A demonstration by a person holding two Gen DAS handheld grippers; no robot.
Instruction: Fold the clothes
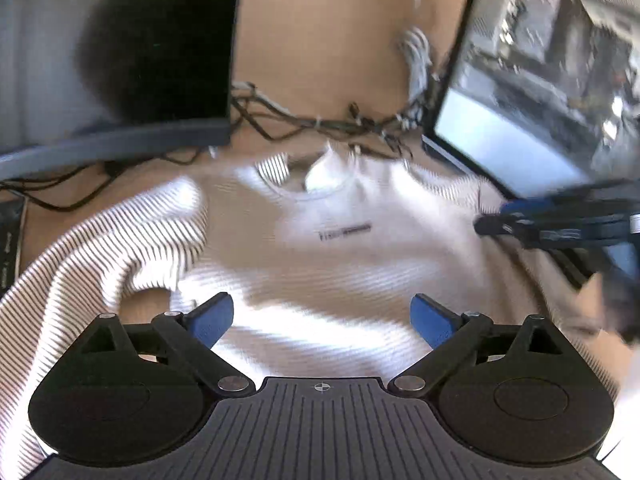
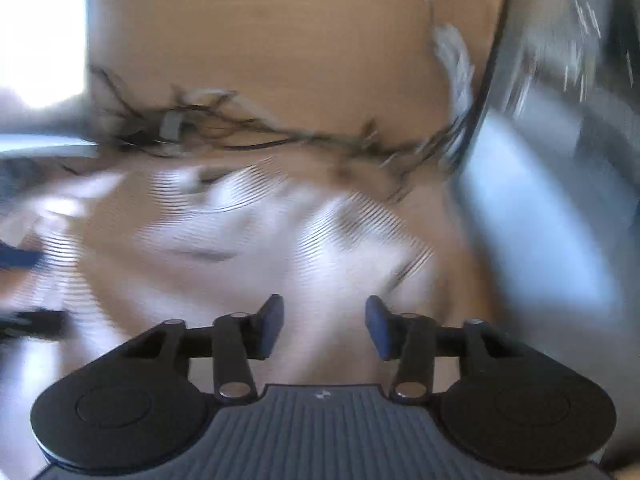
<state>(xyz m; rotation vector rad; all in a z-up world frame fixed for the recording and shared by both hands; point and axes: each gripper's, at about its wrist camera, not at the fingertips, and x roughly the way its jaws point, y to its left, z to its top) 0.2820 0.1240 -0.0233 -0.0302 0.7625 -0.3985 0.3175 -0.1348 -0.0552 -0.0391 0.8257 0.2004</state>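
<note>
the striped t-shirt lies spread across the wooden table, collar toward its far edge. left gripper hovers over its hem, jaws wide apart; right gripper likewise parted above blurred fabric, gripping nothing.

Both views are smeared by motion blur, the right wrist view far more heavily. Hard light falls in bright patches across the striped shirt, washing out its stripes, with soft shadow between them. A window at the upper left of the right view is blown out white. Fisheye distortion bends the monitor edges. Both gripper bodies stay sharp.
</note>
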